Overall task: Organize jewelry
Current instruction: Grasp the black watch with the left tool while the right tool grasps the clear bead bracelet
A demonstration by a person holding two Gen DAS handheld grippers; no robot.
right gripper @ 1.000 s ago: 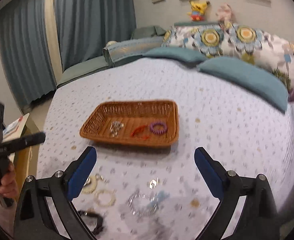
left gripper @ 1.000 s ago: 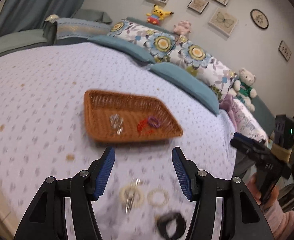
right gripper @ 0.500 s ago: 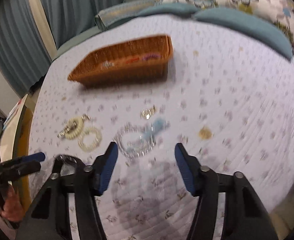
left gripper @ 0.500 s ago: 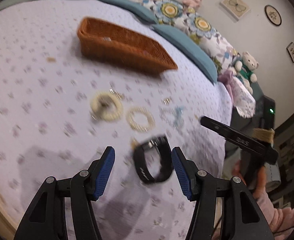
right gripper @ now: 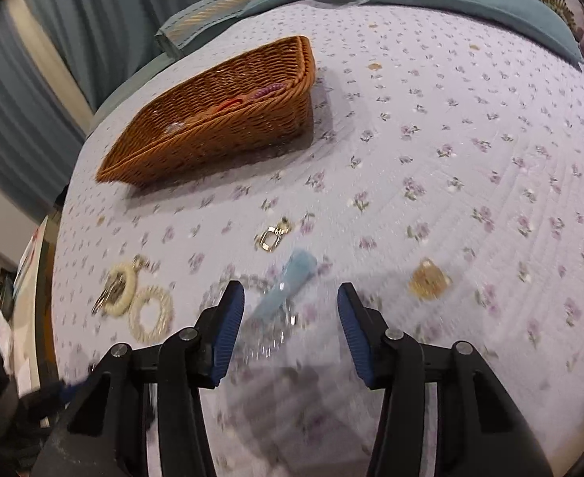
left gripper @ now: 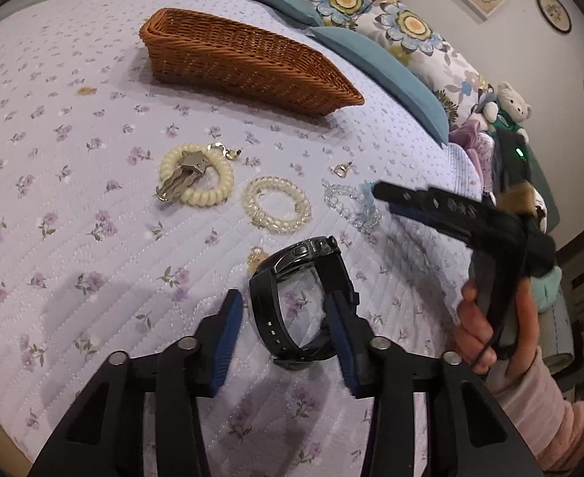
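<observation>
Two grippers are down low over the bedspread (left gripper: 73,206), each lined up on its own piece. Our left gripper (left gripper: 284,328) has its jaws spread around the black wristwatch (left gripper: 303,298), one blue pad just clear of the strap on the outside, the other pad touching or nearly touching the far side; we judge it is not yet clamped. The watch stands on edge as a closed loop, face at the top and tilted away from us, the loop's long axis running from the gripper toward the wicker basket (left gripper: 244,63). That upright loop is why we straddle it.

Our right gripper (right gripper: 288,326) is wide open and empty, hovering over the clear beaded bracelet (right gripper: 268,318) with its pale blue tassel (right gripper: 292,282); the tassel points up and away to the right. Blur hides the beads' detail.

The cream coil keyring (left gripper: 196,179) and clear coil hair tie (left gripper: 278,204) lie flat, waiting.
</observation>
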